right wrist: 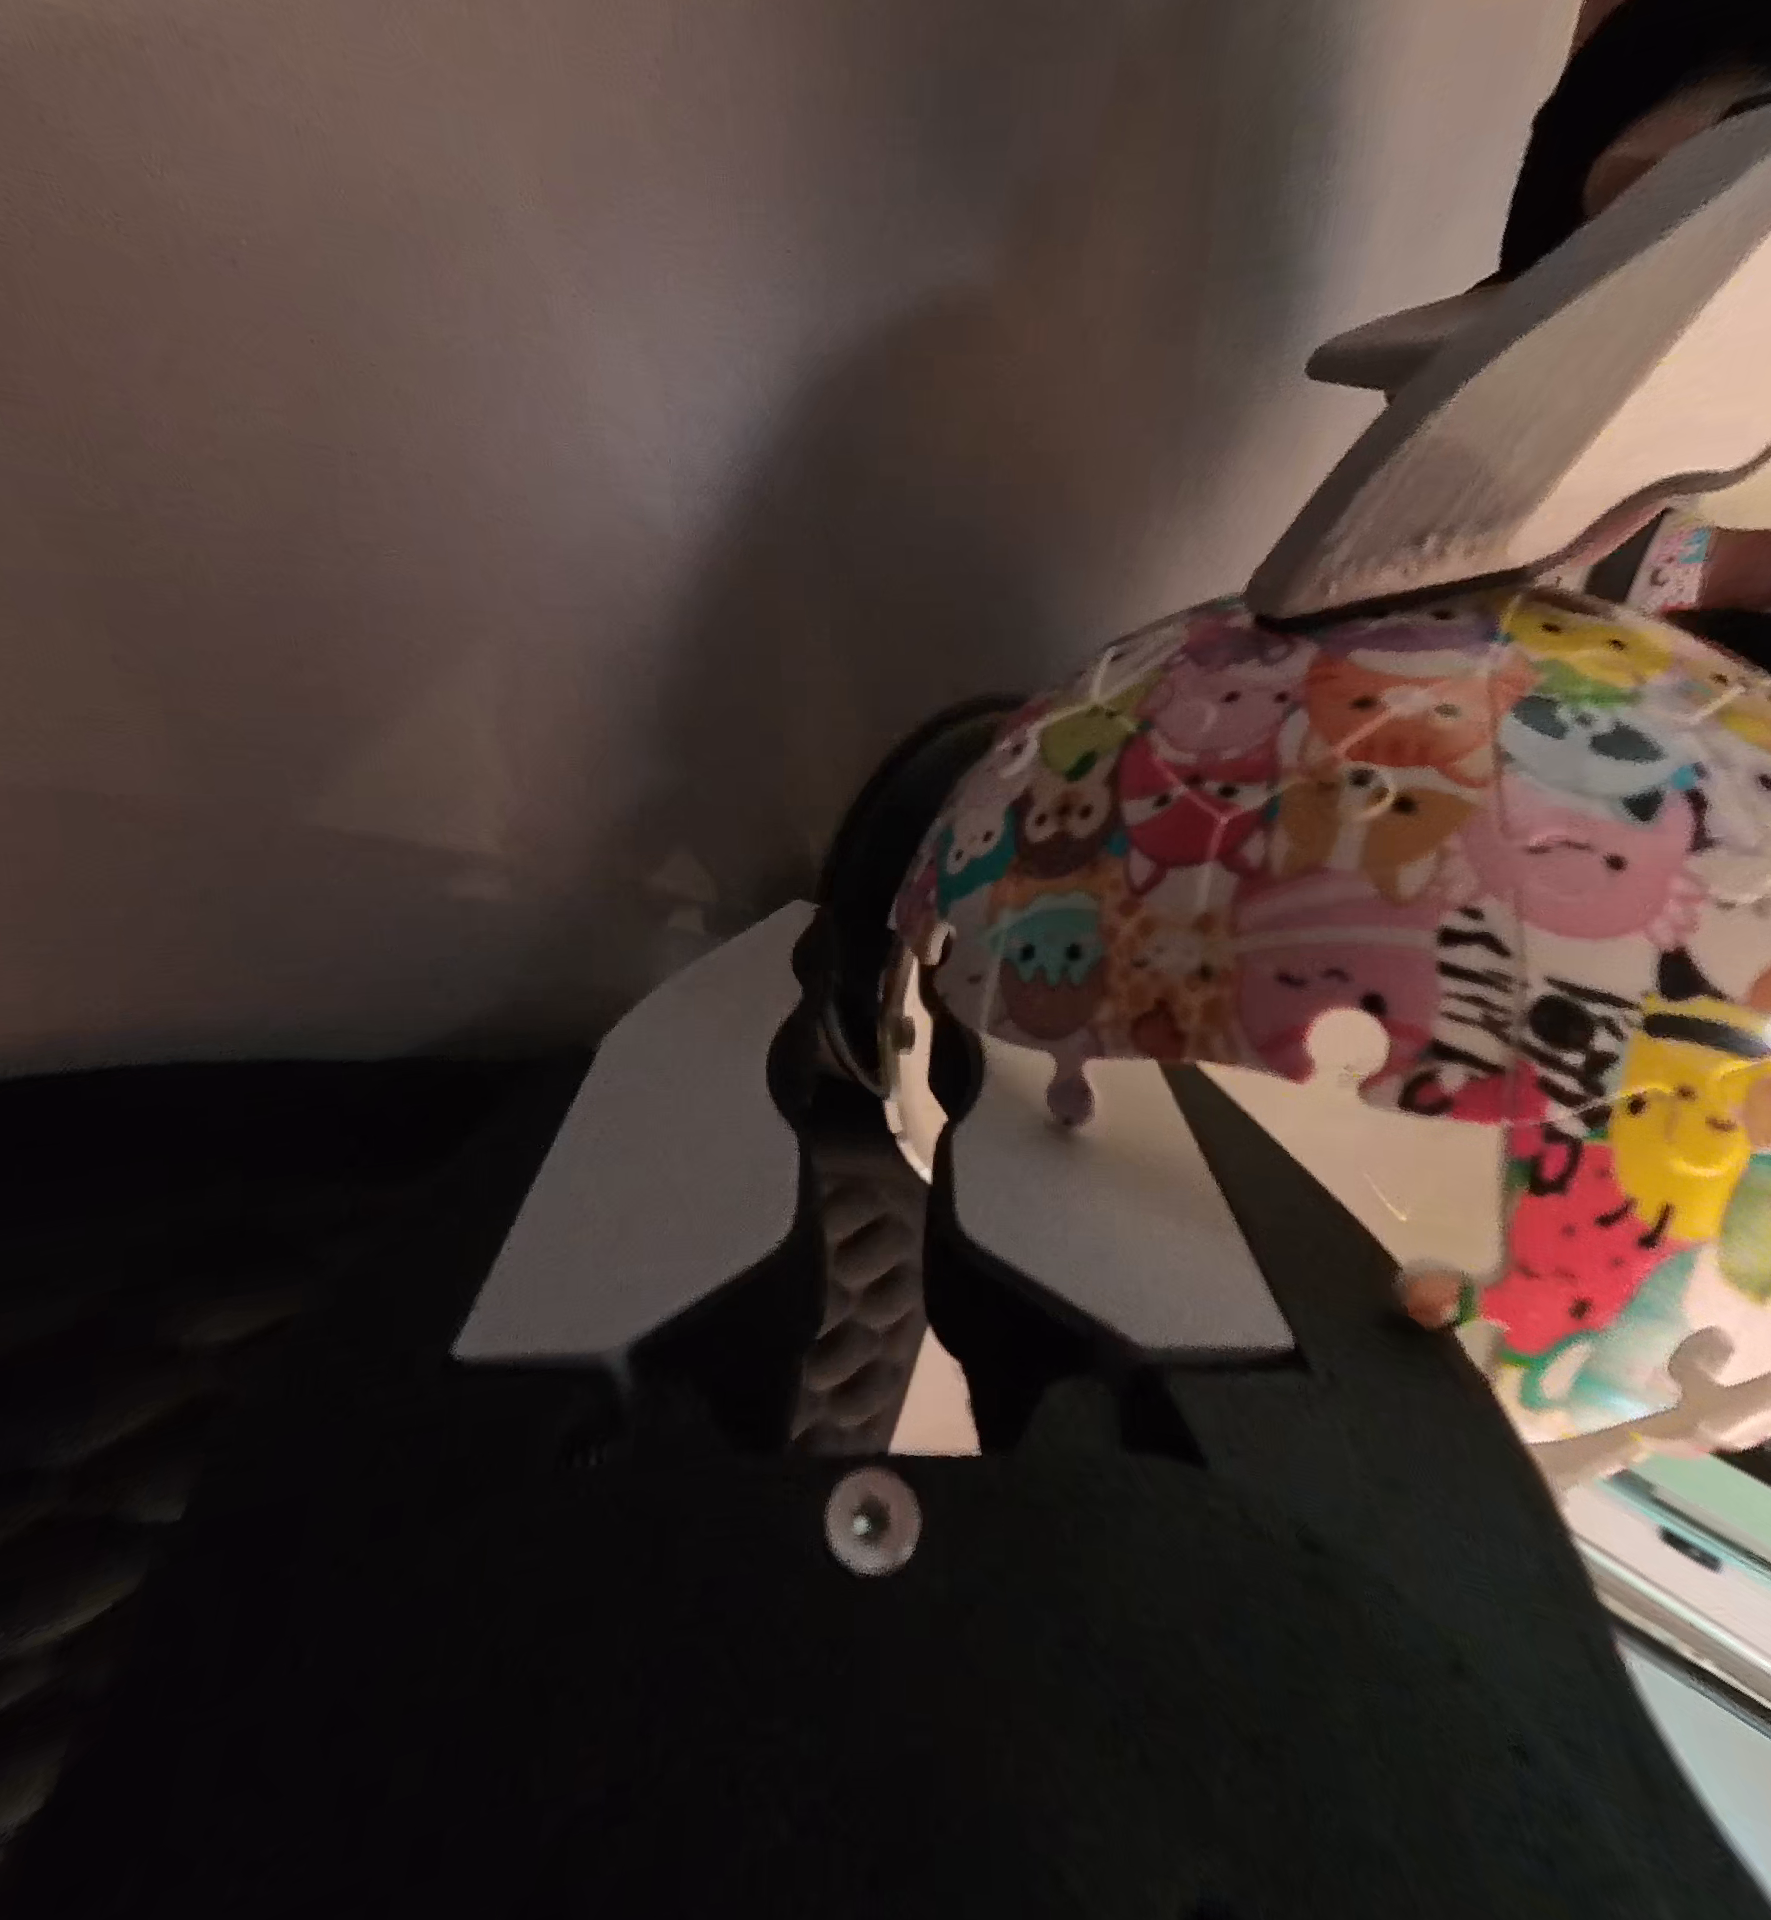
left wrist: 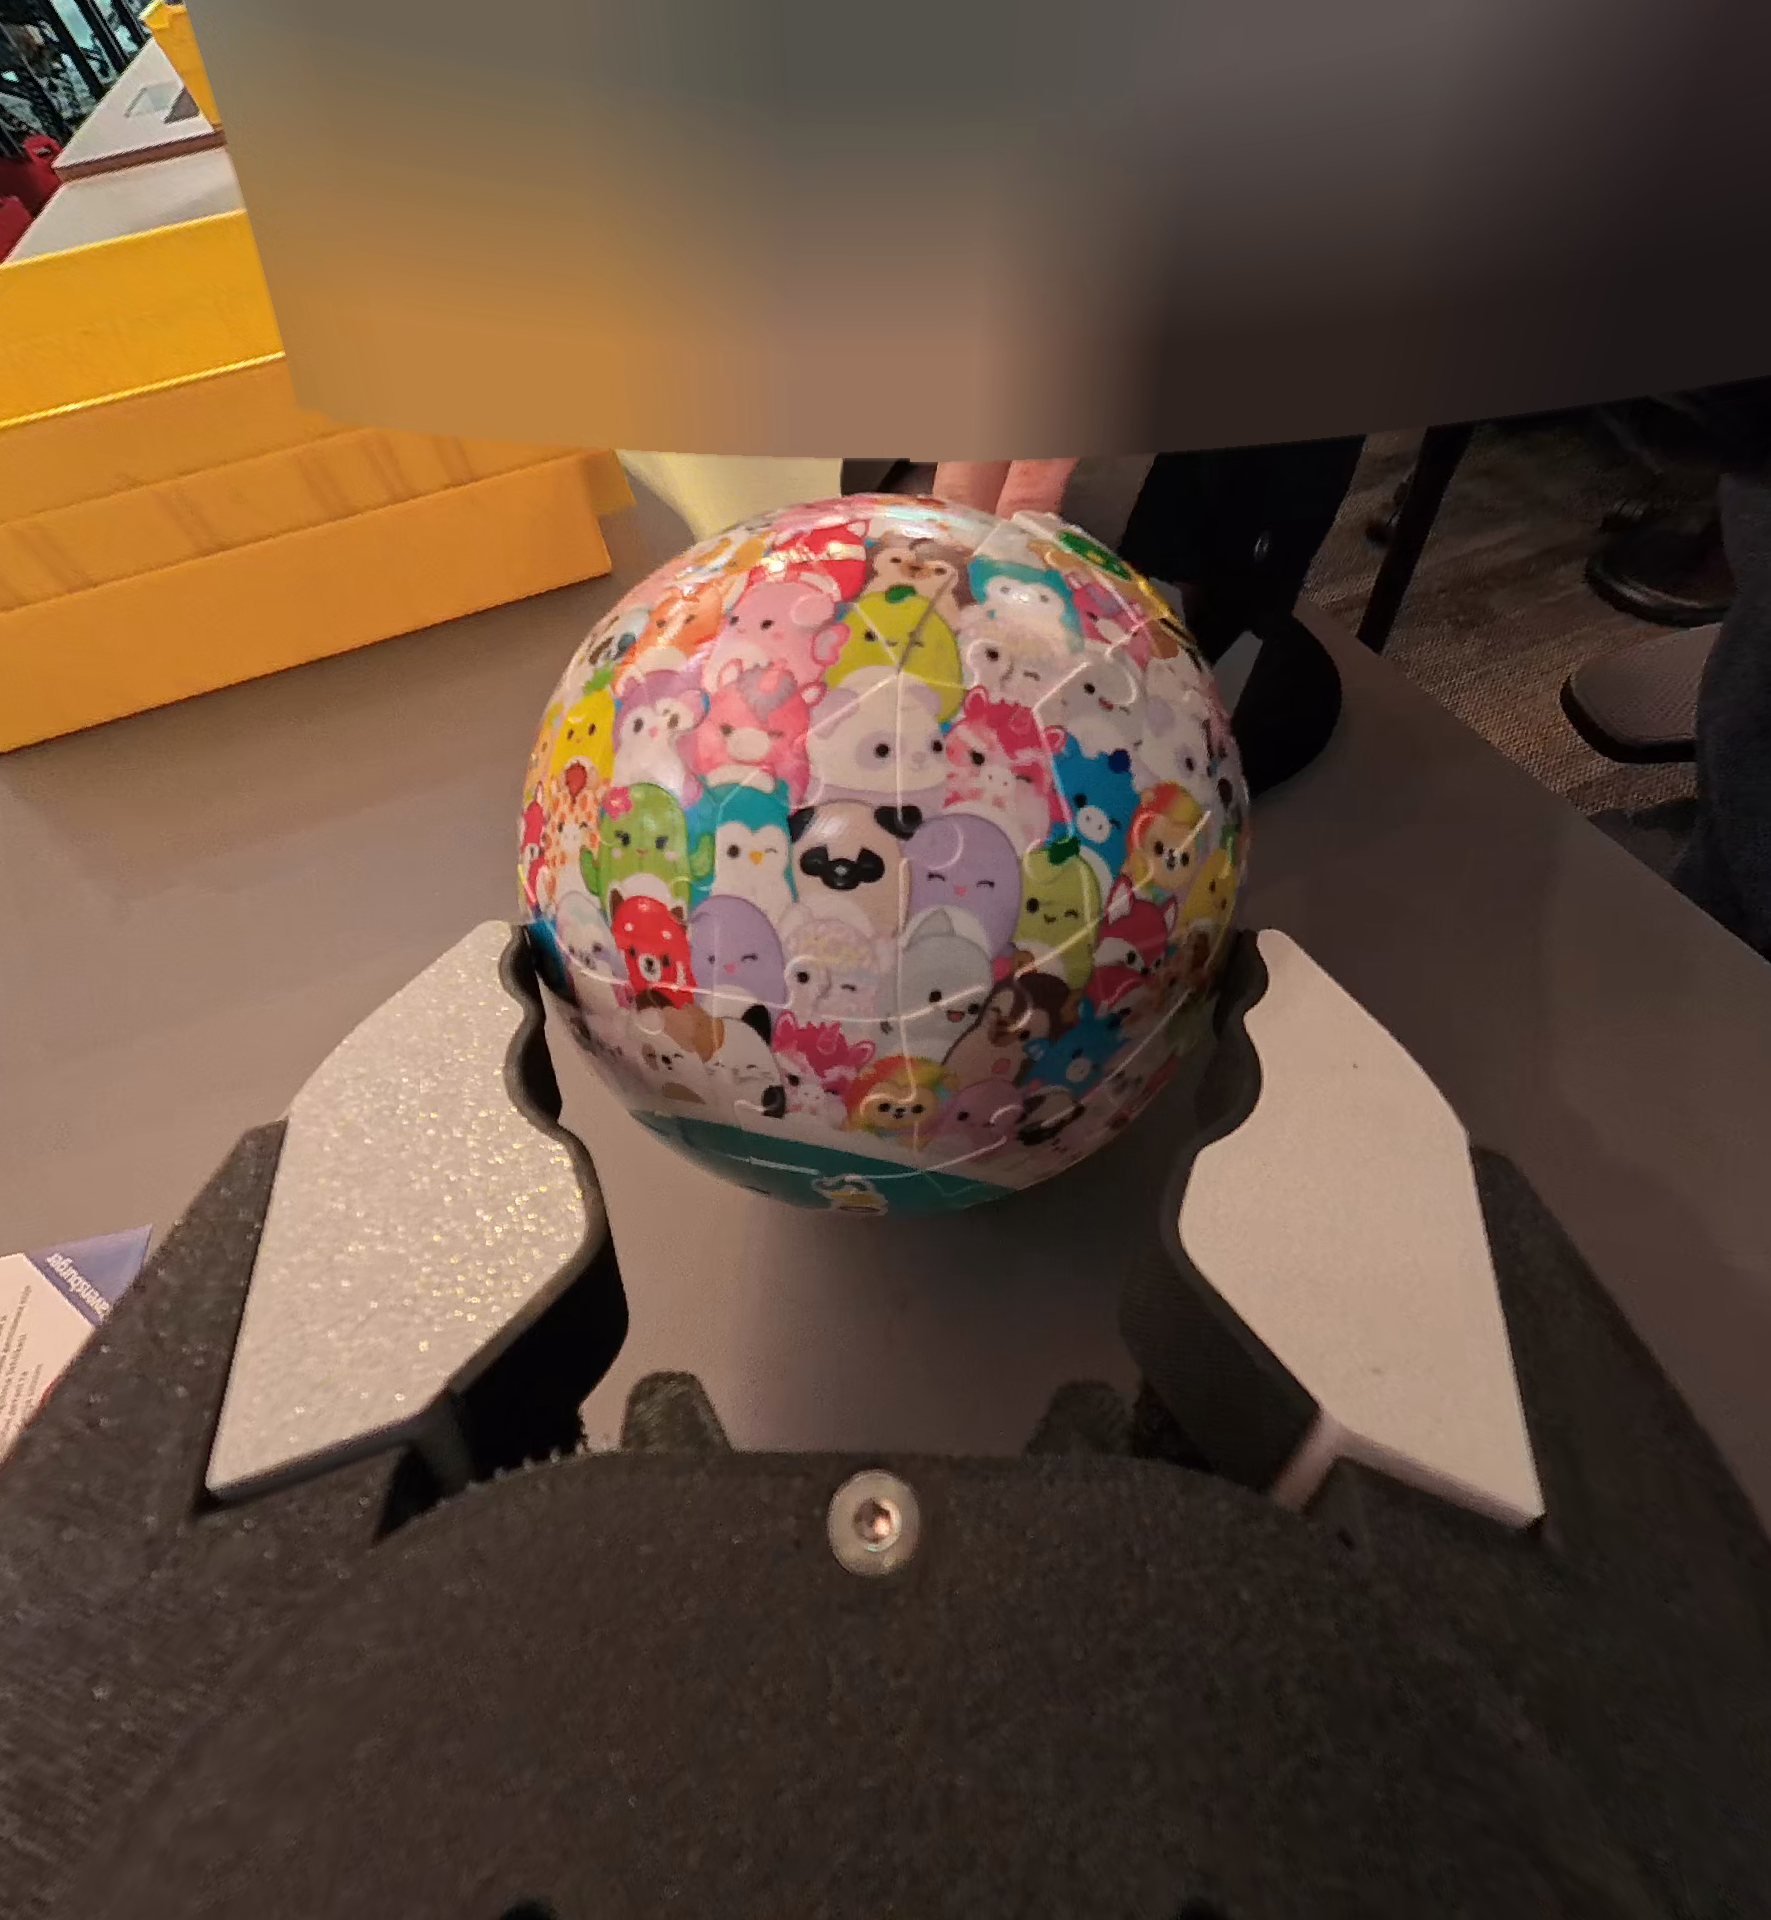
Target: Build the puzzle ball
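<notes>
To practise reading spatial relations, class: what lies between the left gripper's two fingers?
The puzzle ball: the left wrist view shows it between the left gripper's fingers, which touch its sides.

A: Puzzle ball (left wrist: 881,831): multicoloured cartoon animals in pink, purple, yellow, green, blue; teal band underneath.
B: Tray (left wrist: 237,561): plain yellow. Table (left wrist: 185,935): grey. Left gripper (left wrist: 881,987): black body, pale grey finger plates.

The puzzle ball (left wrist: 881,831), glossy and covered in bright cartoon animals, sits upright on the grey tabletop (left wrist: 185,914); one side has an unfilled gap with jagged edges.
</notes>
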`<move>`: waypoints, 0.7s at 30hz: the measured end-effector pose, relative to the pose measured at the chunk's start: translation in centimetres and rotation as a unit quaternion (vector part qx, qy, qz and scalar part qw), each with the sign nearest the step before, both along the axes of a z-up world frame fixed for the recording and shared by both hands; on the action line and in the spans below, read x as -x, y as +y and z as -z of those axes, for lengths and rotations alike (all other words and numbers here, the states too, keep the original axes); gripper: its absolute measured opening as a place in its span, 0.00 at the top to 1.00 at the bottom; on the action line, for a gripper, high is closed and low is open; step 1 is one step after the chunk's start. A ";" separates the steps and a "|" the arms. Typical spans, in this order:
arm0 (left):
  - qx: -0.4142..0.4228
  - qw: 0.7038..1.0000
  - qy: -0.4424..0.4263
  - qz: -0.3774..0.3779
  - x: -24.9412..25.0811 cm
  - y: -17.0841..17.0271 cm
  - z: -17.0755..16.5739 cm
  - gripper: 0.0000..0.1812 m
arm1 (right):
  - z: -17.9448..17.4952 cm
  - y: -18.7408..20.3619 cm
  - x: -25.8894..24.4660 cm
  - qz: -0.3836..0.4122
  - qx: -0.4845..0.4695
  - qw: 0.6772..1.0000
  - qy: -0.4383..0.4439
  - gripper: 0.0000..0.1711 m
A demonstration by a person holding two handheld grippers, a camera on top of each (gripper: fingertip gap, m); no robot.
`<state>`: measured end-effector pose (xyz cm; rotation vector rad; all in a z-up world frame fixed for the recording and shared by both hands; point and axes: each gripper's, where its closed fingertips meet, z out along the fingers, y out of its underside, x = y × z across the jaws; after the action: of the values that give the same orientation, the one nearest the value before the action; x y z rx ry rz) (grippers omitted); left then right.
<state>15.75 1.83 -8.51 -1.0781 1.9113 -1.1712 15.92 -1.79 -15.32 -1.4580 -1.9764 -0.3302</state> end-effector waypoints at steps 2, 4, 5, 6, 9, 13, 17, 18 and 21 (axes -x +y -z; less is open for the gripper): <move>0.001 1.000 0.001 0.000 0.0 0.0 0.0 0.33 | 0.0 0.0 0.0 -0.001 0.000 1.000 0.001 0.90; 0.003 1.000 -0.001 0.000 0.0 0.0 0.0 0.33 | -0.1 0.1 0.0 -0.004 -0.005 1.000 0.005 0.92; 0.002 1.000 -0.002 0.001 0.0 0.0 0.0 0.33 | -0.1 0.1 0.1 -0.009 -0.010 1.000 0.005 0.92; 0.001 1.000 -0.001 0.001 0.0 0.0 0.0 0.33 | -0.1 0.2 0.0 -0.011 -0.014 1.000 0.004 0.92; 0.004 1.000 0.000 -0.002 -0.1 0.1 0.0 0.33 | -0.6 0.4 0.0 -0.001 -0.035 0.999 0.016 0.90; 0.007 1.000 -0.001 -0.005 -0.1 0.1 0.0 0.33 | -0.6 0.1 0.0 -0.029 -0.052 0.998 0.014 0.93; 0.010 1.000 -0.003 -0.007 -0.2 0.1 -0.1 0.33 | -0.6 0.2 0.1 -0.035 -0.050 0.998 0.027 0.96; 0.011 1.000 -0.003 -0.007 -0.2 0.1 -0.1 0.33 | -0.6 0.2 0.1 -0.038 -0.052 0.998 0.027 0.96; 0.007 1.000 -0.004 -0.005 -0.2 0.0 -0.1 0.33 | -0.6 0.2 0.1 -0.049 -0.070 0.996 0.017 0.96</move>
<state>15.96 1.84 -8.41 -1.0879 1.8910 -1.1841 15.80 -1.54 -14.77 -1.2673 -1.9484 -0.3894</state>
